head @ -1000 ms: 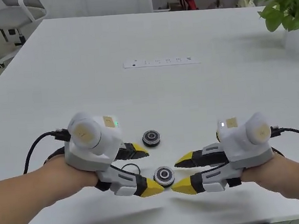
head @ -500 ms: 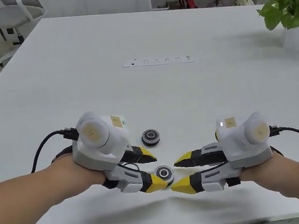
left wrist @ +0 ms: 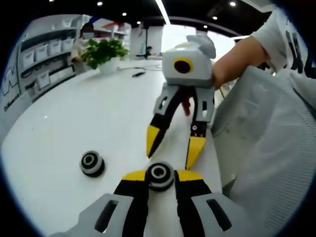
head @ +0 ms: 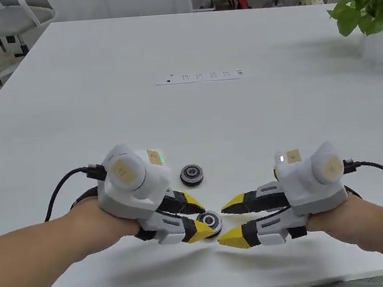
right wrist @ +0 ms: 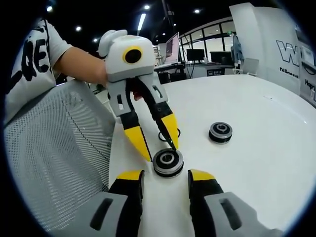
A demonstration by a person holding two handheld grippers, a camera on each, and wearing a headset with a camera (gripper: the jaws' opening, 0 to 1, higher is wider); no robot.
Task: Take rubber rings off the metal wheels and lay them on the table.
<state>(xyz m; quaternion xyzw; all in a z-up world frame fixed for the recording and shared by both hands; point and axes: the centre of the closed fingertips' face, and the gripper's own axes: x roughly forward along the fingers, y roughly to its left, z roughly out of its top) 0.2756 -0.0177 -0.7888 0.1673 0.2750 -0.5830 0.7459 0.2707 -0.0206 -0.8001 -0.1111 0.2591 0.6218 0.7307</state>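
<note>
Left hand-held gripper [left wrist: 162,176] jaws pinch near wheel [right wrist: 168,162] flat on bench [head: 243,127], likely steadying it; right hand-held gripper [right wrist: 166,176] jaws apart just short of it, probably to peel ring [right wrist: 155,163]; second wheel [head: 192,174] nearby

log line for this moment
left gripper: clamped on near wheel | right gripper: open, facing it | far wheel: on table

Left gripper [head: 203,219], right gripper [head: 221,225]: white housings, black yellow-tipped jaws, black cables [head: 58,189].
</note>
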